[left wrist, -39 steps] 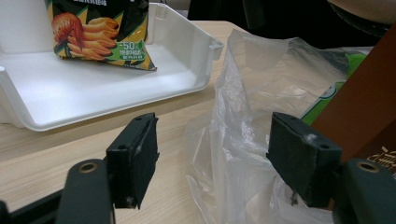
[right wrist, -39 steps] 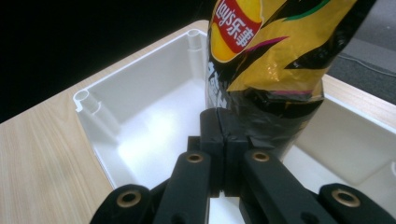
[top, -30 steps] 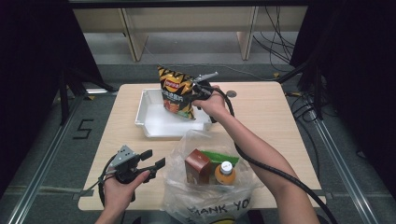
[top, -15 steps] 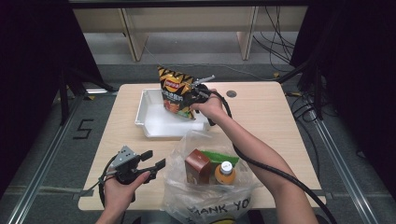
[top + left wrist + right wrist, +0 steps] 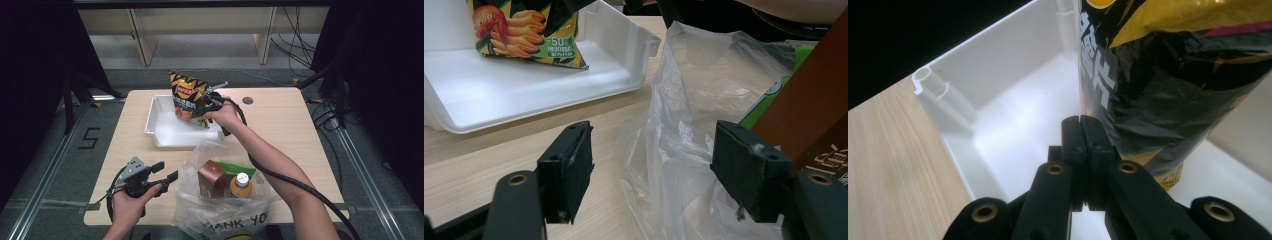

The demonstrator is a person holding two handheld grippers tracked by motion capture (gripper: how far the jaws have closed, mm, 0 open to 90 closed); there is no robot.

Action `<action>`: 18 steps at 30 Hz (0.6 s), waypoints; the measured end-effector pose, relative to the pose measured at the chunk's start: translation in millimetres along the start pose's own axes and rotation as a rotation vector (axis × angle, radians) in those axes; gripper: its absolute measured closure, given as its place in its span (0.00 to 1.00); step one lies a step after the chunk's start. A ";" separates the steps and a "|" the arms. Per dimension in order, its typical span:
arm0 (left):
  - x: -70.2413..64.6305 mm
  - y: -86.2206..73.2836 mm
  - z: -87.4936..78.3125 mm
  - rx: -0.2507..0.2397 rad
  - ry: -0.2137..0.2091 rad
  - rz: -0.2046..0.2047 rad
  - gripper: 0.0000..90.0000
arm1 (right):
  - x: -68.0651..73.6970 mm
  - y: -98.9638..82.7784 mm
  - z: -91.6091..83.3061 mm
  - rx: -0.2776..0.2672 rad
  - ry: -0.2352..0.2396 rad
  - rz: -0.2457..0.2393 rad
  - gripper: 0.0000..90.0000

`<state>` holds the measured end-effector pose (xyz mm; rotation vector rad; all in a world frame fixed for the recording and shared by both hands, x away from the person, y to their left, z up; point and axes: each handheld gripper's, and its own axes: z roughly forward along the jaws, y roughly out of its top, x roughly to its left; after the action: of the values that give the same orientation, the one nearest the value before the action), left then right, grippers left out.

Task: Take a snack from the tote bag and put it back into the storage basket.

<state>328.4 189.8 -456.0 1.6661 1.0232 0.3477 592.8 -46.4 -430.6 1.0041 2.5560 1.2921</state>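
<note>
A black and yellow chip bag (image 5: 187, 97) stands upright over the white tray (image 5: 162, 135) at the table's far middle. My right gripper (image 5: 206, 100) is shut on the bag's right edge. In the right gripper view the jaws (image 5: 1082, 125) are pressed together against the chip bag (image 5: 1168, 75), above the tray (image 5: 998, 100). My left gripper (image 5: 167, 172) is open near the front left edge, beside a clear plastic bag (image 5: 220, 220). In the left gripper view the open gripper (image 5: 651, 150) faces the plastic bag (image 5: 684, 100), with the chip bag (image 5: 526, 30) and tray (image 5: 499, 90) beyond.
Inside the plastic bag are a brown carton (image 5: 210, 180), an orange bottle with a white cap (image 5: 241, 184) and a green packet (image 5: 240, 169). A cable trails from the right gripper along the forearm. Bare wooden tabletop (image 5: 285, 125) lies to the right.
</note>
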 end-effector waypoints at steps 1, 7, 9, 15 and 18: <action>0.0 0.3 -0.2 0.000 -0.004 0.010 0.35 | -0.4 0.2 -0.5 0.010 -0.010 -0.007 1.00; -0.7 1.1 -1.2 0.001 0.003 0.013 0.35 | 0.4 0.0 4.1 0.007 -0.030 -0.003 1.00; -0.6 0.8 -1.0 0.004 0.005 0.013 0.35 | -0.8 -1.3 5.3 0.010 -0.026 -0.027 1.00; -1.7 1.7 0.3 0.003 -0.001 0.020 0.35 | -3.0 -4.2 5.5 0.036 -0.049 -0.025 1.00; -1.8 1.7 0.2 0.003 0.000 0.018 0.35 | -2.6 -4.4 5.6 0.043 -0.042 -0.022 1.00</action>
<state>328.2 188.3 -454.1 1.6790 1.0092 0.3581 594.7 -46.0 -438.0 0.9972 2.5659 1.2026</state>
